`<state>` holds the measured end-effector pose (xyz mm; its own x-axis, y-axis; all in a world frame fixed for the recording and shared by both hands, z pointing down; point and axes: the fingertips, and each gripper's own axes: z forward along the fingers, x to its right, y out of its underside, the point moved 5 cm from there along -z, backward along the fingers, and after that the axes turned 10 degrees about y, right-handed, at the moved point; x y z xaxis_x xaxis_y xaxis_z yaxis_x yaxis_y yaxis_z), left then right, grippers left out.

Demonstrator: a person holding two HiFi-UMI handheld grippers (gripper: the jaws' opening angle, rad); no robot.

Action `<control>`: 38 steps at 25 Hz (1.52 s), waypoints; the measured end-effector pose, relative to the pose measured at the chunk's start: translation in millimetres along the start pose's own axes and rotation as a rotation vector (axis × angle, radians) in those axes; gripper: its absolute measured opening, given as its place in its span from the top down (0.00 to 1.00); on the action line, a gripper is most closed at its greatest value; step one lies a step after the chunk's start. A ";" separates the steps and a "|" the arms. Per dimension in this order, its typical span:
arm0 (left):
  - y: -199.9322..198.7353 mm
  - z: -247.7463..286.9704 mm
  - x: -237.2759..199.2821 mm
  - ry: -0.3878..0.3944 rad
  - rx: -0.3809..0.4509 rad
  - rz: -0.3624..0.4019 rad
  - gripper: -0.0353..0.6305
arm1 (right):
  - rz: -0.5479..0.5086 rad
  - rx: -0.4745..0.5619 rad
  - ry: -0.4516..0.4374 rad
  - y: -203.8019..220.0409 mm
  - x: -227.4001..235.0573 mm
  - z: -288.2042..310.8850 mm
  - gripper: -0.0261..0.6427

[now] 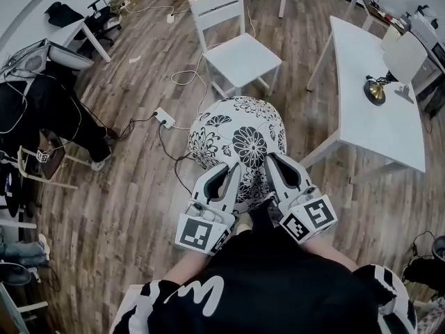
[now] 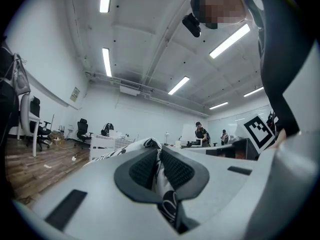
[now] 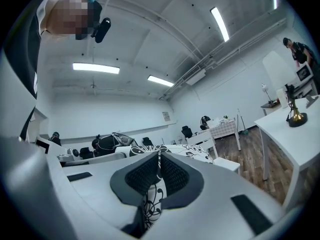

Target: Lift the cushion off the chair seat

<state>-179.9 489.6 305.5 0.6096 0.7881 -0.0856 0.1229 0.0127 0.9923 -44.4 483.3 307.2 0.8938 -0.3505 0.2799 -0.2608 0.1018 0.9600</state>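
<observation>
Left gripper (image 2: 159, 168): jaws drawn nearly together, a fold of the cushion (image 1: 236, 136) pinched between the pads. Right gripper (image 3: 159, 170): jaws likewise clamped on the cushion's edge fabric. Both grippers are held side by side at the cushion's near edge, pointed level. The cushion, round and white with black flowers, is held up in the air over the wood floor (image 1: 125, 186), apart from the white chair (image 1: 242, 56) standing beyond it. A white table (image 1: 379, 96) is seen at right.
</observation>
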 end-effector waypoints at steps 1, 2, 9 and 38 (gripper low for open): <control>0.0 -0.5 -1.1 -0.001 0.002 -0.001 0.91 | -0.005 0.000 -0.003 -0.4 -1.5 0.3 0.92; 0.2 -1.2 -1.7 0.001 0.004 -0.002 0.91 | -0.009 0.001 -0.006 -0.5 -2.9 0.2 0.92; -2.6 -2.3 2.3 0.007 0.017 0.007 0.91 | -0.016 0.006 -0.006 -1.6 -5.1 -2.0 0.92; -10.4 -6.4 5.2 0.025 0.011 -0.043 0.91 | -0.074 -0.022 -0.025 -8.1 -22.3 -8.5 0.92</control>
<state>-183.0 497.5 295.3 0.5838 0.8021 -0.1260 0.1573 0.0405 0.9867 -59.1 498.2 293.2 0.9008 -0.3809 0.2085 -0.1862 0.0949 0.9779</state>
